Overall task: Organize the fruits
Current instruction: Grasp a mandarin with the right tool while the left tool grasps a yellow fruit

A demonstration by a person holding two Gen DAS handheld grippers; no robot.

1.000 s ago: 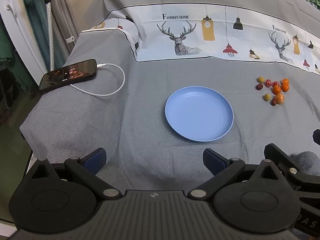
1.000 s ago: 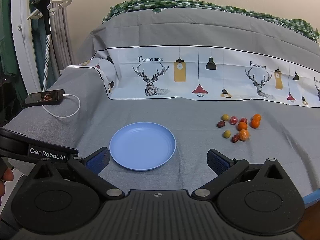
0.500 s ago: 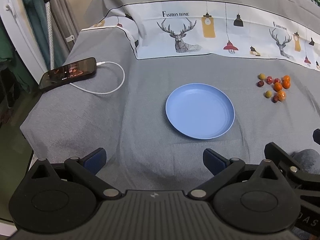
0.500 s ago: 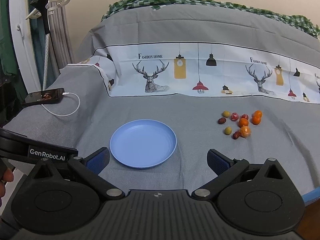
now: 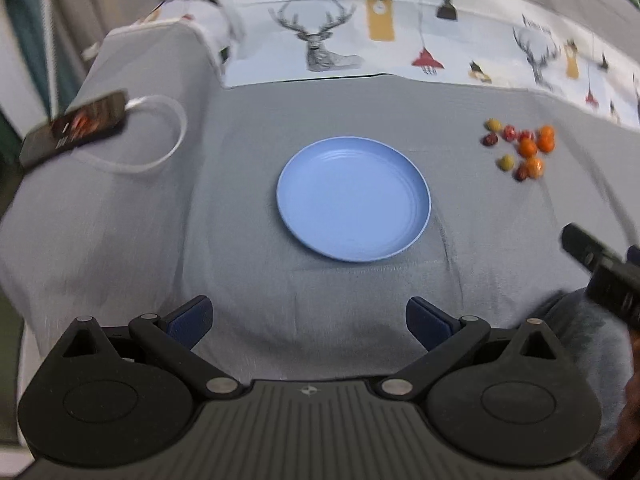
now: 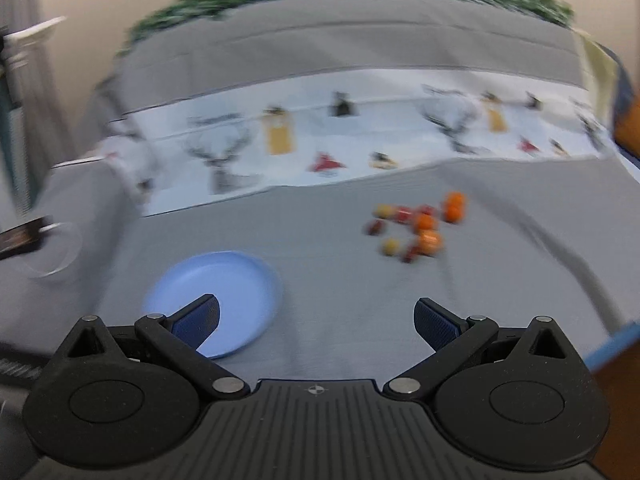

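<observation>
Writing: the printed band of the bedspread (image 5: 400, 48) carries a heading above the deer, too blurred in both views to read for certain. No other lettering legible.

Left gripper (image 5: 308, 316): jaws spread wide, nothing between the blue pads, hanging above the grey bedspread near its front edge. Right gripper (image 6: 316, 318): jaws likewise wide apart and empty; its left pad overlaps the plate in the right wrist view, contact not determinable. Part of the right gripper's black body shows at the right edge of the left wrist view.

Blue plate (image 5: 354, 199): round, lying flat mid-bedspread, just beyond the left gripper, nothing in it.

Fruits (image 5: 520, 148): small cluster of orange, red and yellow-green pieces lying loose on the cloth, well apart from the plate, toward the right side, short of the printed band.

Phone (image 5: 76, 126) with white cable (image 5: 160, 140) near the left edge.
</observation>
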